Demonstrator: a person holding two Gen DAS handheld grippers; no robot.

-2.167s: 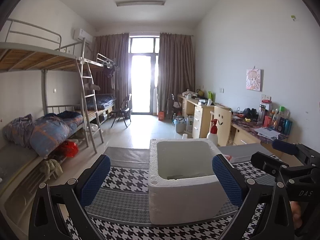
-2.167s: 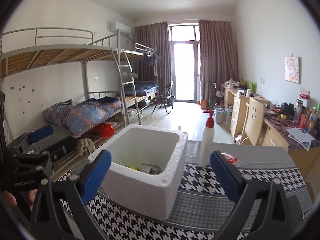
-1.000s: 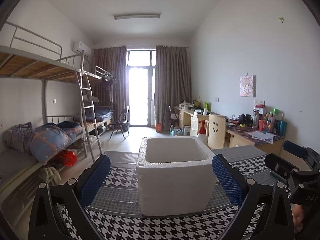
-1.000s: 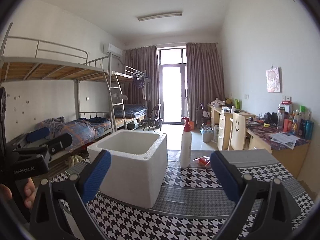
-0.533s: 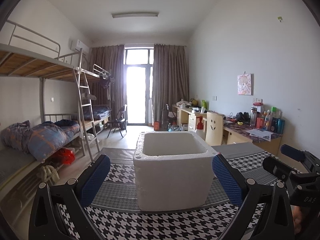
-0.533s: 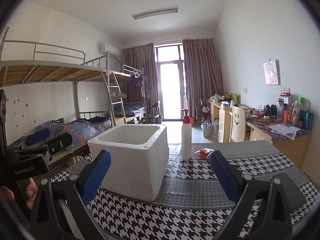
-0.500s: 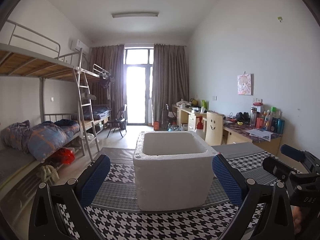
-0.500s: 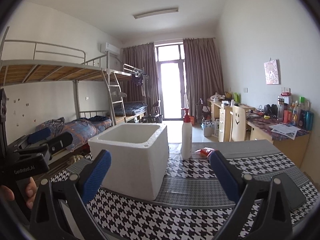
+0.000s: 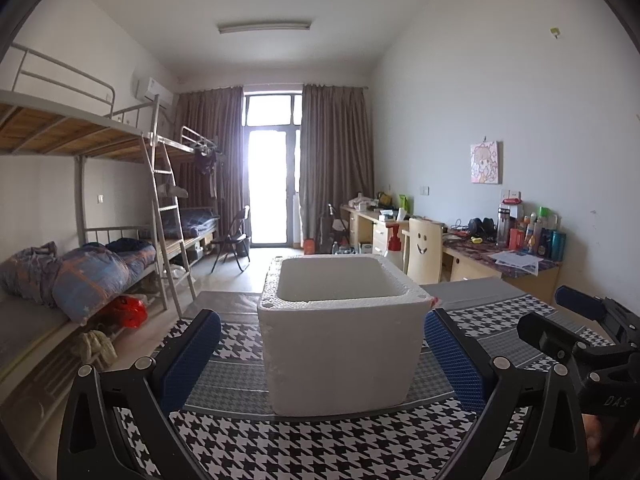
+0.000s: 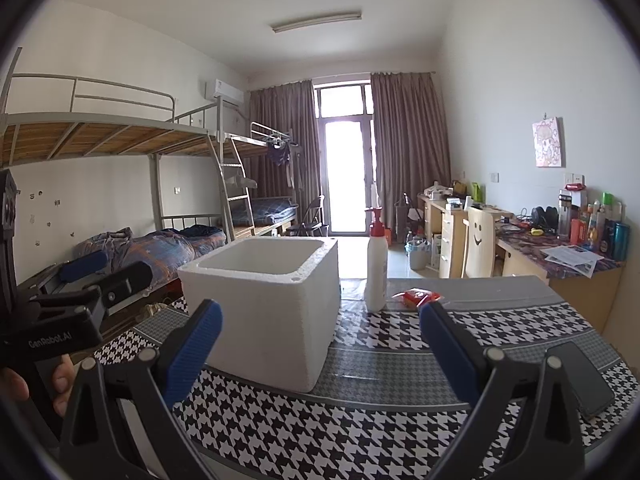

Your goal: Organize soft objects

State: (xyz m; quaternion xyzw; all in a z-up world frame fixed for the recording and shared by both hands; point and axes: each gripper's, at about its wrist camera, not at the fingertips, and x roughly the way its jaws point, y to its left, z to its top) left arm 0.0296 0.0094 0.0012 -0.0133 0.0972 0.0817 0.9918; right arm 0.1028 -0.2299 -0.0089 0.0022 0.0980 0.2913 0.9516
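Both grippers, left [image 9: 322,354] & right [image 10: 320,342], released, empty; foam box [image 9: 340,344] just ahead, btwn left's pads.

Inside of foam box [image 9: 340,344] below rim hidden in both views. Pump bottle [image 9: 394,246] mostly blocked by box in left view. Phone [image 10: 582,380] partly behind right gripper finger. Desk bottles [image 10: 600,230] too small to identify. Hand [image 10: 36,380] cut off at edge.

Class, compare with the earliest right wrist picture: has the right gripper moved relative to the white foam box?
Yes. The right gripper has dropped lower: the foam box interior is now hidden behind its rim, and the pump bottle stands taller against the far doorway.
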